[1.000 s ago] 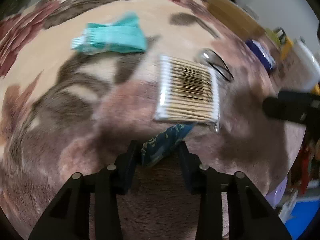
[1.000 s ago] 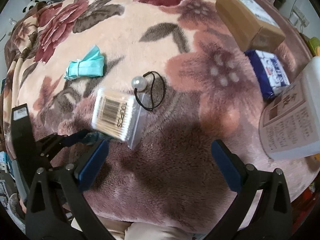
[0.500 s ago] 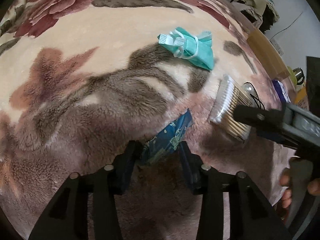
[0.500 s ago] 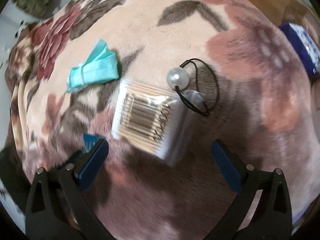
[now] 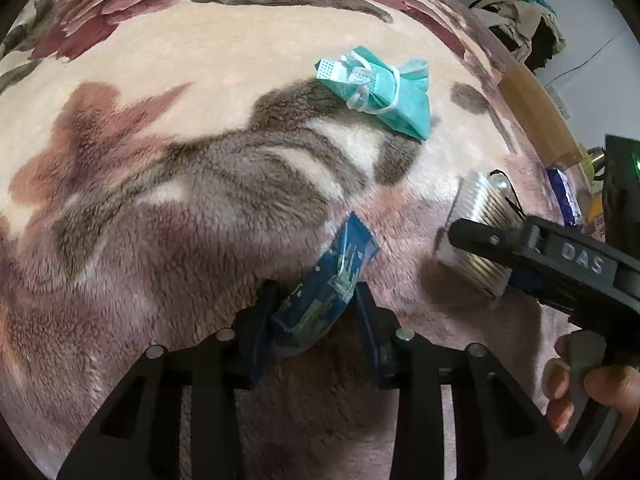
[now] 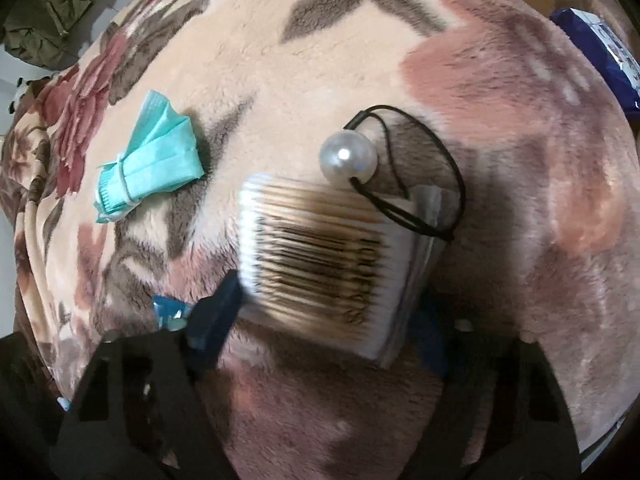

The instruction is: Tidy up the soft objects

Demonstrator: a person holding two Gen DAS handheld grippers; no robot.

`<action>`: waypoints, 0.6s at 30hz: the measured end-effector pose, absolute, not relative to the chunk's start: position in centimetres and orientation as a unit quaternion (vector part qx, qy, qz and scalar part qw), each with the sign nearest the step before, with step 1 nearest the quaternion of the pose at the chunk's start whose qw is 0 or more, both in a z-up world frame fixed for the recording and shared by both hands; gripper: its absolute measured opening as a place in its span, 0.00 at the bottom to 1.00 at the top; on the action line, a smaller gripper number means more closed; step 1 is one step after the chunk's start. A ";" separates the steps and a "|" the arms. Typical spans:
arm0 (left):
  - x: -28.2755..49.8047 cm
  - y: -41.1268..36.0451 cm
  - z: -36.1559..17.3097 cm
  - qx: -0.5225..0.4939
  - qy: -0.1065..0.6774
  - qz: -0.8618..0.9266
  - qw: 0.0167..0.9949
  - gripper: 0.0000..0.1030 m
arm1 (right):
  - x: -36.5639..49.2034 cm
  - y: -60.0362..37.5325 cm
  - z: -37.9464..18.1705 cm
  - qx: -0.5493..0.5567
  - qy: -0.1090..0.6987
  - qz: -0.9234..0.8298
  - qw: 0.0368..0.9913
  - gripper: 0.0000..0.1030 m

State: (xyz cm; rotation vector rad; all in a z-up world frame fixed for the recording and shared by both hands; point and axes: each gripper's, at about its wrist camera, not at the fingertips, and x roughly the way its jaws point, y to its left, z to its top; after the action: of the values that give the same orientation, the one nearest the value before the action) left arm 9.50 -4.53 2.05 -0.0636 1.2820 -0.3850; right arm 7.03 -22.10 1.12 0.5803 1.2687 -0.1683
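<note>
the left gripper (image 5: 316,312) clamps a blue sachet (image 5: 326,280). the right gripper (image 6: 324,304), jaws just closing, straddles the cotton swab pack (image 6: 320,252) on the blanket (image 6: 520,160); beside the pack lie a pearl hair tie (image 6: 348,156) and a green mask (image 6: 156,164).

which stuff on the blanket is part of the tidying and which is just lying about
In play:
- blue packet, gripped by the left tool
- cotton swab pack, between the closing jaws of the right tool
- folded green mask
- pearl hair tie

Lying about:
- cardboard box
- blue-and-white pack
- clothes pile
</note>
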 end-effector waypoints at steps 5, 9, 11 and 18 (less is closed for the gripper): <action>8.6 -4.5 2.5 -0.032 0.593 -0.187 0.783 0.36 | 5.3 -22.9 1.8 0.271 0.582 -0.043 0.766 0.71; 7.9 -4.2 3.3 -0.035 0.587 -0.191 0.786 0.36 | 3.5 -22.8 3.1 0.265 0.579 -0.018 0.771 0.71; 7.7 -4.2 3.8 -0.038 0.585 -0.191 0.787 0.36 | 2.6 -22.8 4.0 0.261 0.573 -0.008 0.777 0.71; 7.3 -5.3 5.8 -0.035 0.574 -0.198 0.793 0.29 | 0.5 -23.3 5.8 0.256 0.567 0.003 0.783 0.71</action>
State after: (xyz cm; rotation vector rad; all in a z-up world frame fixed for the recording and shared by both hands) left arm 7.30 -5.27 5.78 -0.0745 1.2352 -0.4267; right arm 0.46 -23.29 5.78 0.5521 1.2230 0.0061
